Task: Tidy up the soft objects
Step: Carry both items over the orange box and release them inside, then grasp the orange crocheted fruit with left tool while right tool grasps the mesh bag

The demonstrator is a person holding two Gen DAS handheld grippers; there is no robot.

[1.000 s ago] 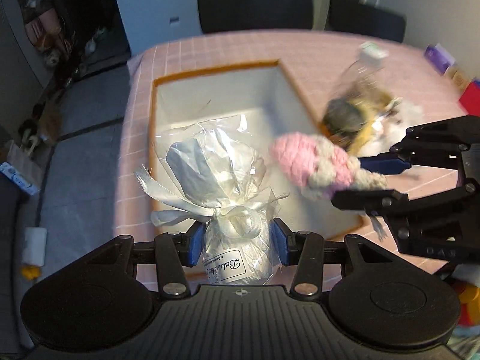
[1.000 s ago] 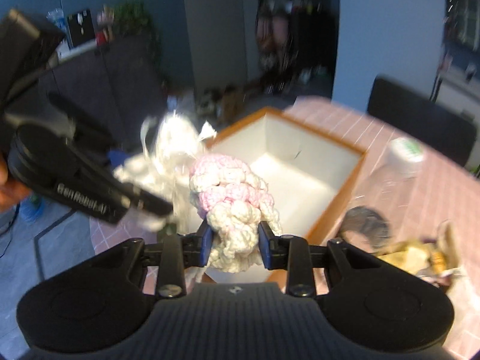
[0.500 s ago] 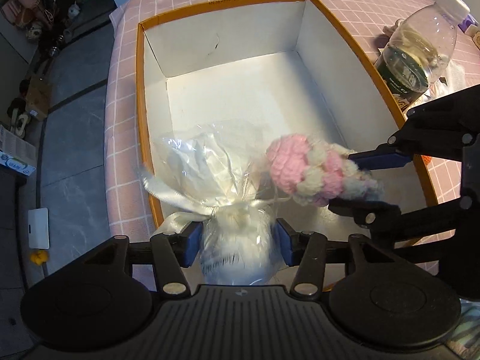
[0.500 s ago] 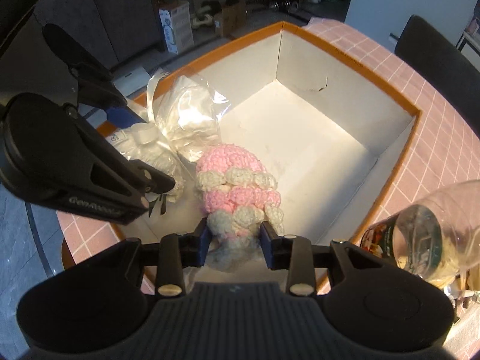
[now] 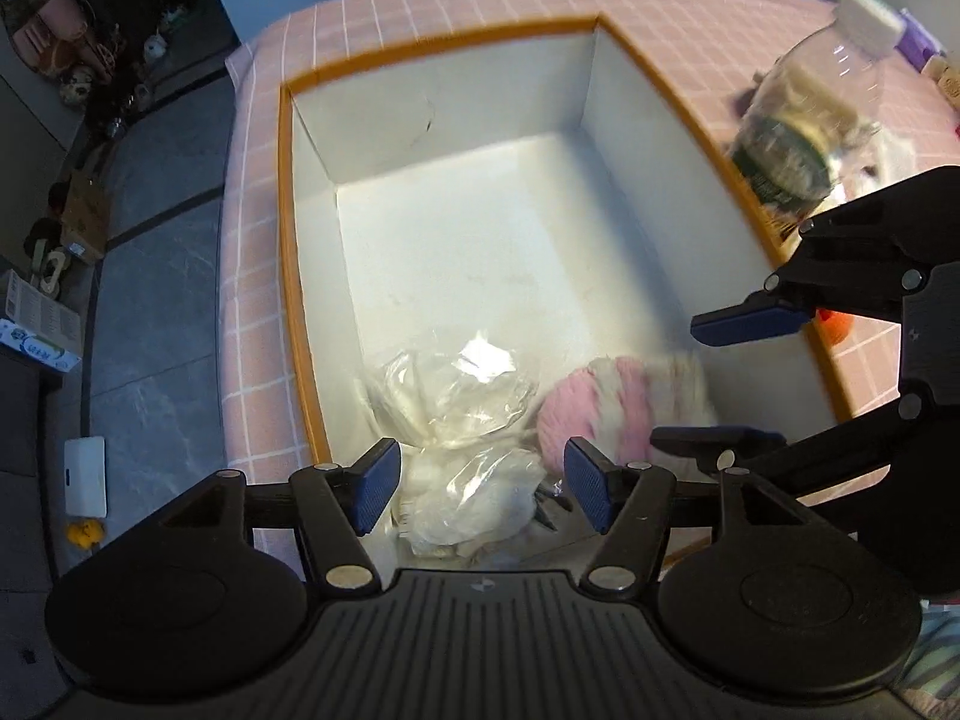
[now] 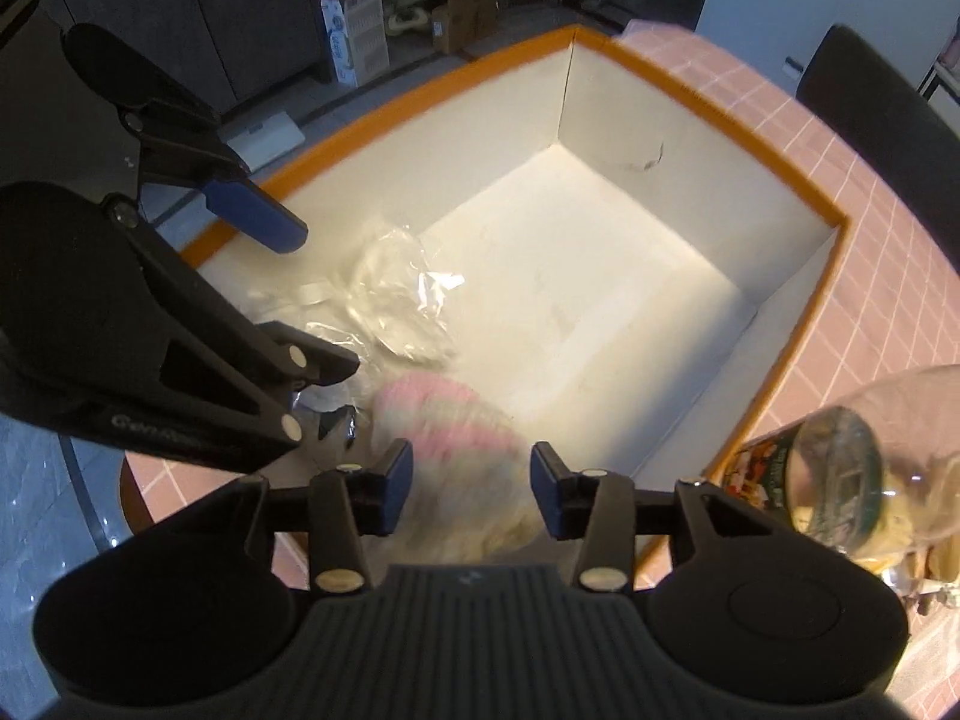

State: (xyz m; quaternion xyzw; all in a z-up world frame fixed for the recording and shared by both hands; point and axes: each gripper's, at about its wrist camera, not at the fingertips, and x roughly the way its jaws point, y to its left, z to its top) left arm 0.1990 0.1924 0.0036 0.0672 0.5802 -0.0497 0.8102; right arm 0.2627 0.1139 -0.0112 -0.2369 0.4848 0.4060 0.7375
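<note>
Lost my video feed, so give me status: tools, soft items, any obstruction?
Left tool open, right tool open. Cellophane bundle and pink knit toy inside box. Bottle beside box, not blocking.

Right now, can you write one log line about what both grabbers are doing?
left gripper: open, above cellophane bag | right gripper: open, above pink-and-white knitted toy | both items: inside box

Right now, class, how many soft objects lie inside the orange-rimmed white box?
2. The clear cellophane-wrapped white bundle lies at the near end; the pink-and-white crocheted toy lies beside it, to its right. Others may be hidden below view.
</note>
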